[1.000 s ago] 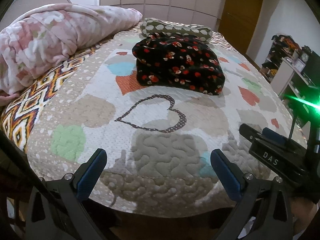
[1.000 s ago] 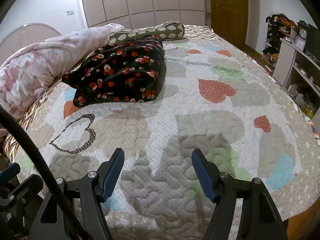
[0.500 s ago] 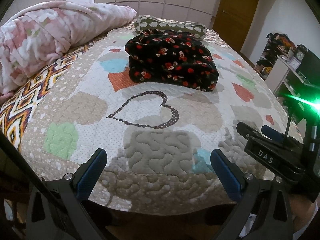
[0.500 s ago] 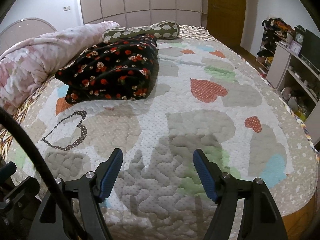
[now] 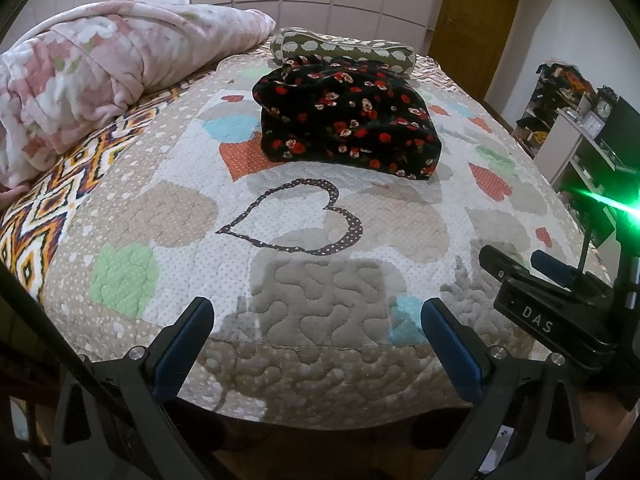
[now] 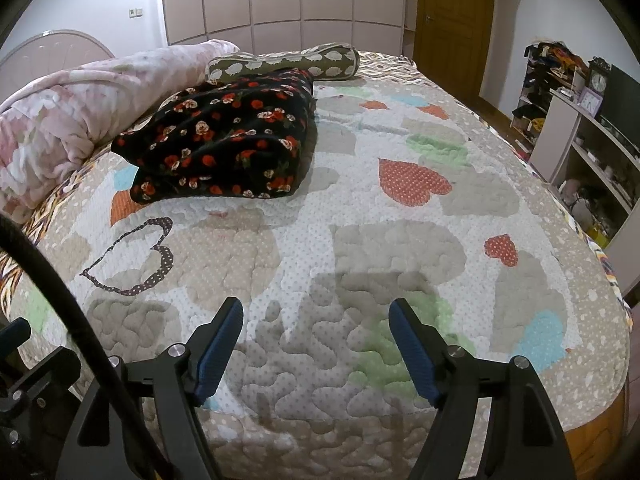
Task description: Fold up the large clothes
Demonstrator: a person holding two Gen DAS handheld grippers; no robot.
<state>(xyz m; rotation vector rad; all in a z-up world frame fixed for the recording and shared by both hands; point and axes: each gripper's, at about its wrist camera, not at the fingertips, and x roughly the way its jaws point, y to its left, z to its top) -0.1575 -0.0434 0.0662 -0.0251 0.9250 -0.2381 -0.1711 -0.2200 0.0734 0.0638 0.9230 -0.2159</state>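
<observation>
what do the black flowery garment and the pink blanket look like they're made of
The black floral garment looks like thick plush fleece or velour: matte, fuzzy, with fat rounded folds. The pink blanket also looks like soft fleece, judging by its fuzzy nap and puffy rolls. Exact fibre cannot be told.

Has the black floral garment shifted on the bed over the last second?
No. The black floral garment lies against the sheep-print bolster, covering the same orange heart patch; only the cameras have moved.
</observation>
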